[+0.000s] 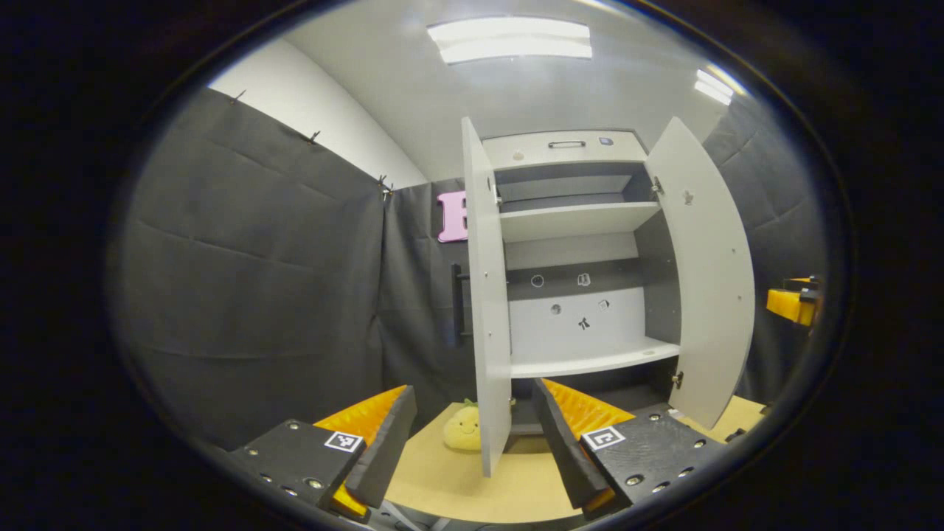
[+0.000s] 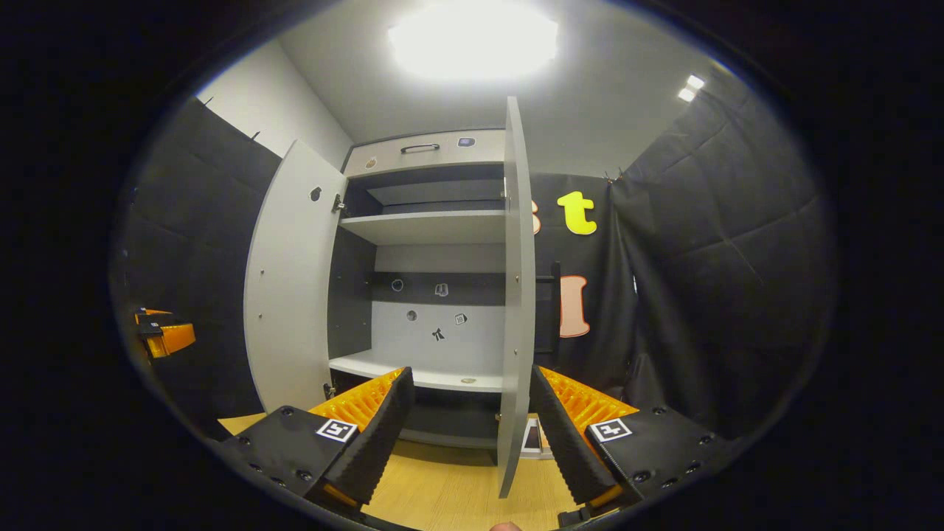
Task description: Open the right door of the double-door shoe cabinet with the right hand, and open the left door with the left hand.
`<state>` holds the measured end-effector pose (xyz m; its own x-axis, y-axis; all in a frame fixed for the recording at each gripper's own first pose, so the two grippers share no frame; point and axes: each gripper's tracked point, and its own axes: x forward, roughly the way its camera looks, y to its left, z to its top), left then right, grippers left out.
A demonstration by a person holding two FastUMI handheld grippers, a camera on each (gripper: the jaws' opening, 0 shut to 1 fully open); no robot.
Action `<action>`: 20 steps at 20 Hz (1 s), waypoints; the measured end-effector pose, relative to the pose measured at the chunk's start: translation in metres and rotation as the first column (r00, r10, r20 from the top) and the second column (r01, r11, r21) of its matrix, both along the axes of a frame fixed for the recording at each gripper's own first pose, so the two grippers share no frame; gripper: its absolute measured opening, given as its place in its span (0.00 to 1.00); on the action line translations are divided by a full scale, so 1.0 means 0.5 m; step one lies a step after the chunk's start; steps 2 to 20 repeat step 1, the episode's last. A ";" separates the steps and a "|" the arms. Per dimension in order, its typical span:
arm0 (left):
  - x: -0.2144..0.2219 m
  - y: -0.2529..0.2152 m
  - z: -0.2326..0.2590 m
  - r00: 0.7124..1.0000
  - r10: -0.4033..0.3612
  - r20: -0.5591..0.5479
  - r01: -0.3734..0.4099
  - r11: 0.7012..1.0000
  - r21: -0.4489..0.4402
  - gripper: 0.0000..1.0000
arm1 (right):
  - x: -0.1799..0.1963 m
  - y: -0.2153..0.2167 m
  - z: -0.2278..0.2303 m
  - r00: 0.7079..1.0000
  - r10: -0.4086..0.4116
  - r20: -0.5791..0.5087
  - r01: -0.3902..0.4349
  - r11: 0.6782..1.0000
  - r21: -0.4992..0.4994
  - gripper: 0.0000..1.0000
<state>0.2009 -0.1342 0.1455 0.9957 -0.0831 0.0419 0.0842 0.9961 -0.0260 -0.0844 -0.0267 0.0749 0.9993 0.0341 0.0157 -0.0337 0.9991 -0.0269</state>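
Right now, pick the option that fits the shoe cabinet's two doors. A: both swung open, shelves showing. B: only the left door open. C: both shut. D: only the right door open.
A: in the left gripper view the left door and the right door both stand swung out from the cabinet, baring its shelves.

matt smooth shoe cabinet (image 1: pixel 575 221), wood-grain table (image 1: pixel 457 479)

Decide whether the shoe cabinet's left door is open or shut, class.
Open. The left door stands edge-on, swung out from the cabinet, with bare shelves visible behind it.
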 end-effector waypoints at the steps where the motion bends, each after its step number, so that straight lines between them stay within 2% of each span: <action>1: 0.001 -0.003 0.000 1.000 -0.004 0.002 0.004 1.000 0.000 0.92 | 0.001 -0.001 0.002 1.000 -0.002 0.002 0.002 1.000 0.000 0.98; 20: 0.001 -0.003 0.000 1.000 -0.004 0.002 0.004 1.000 0.000 0.92 | 0.001 -0.001 0.002 1.000 -0.002 0.002 0.002 1.000 0.000 0.98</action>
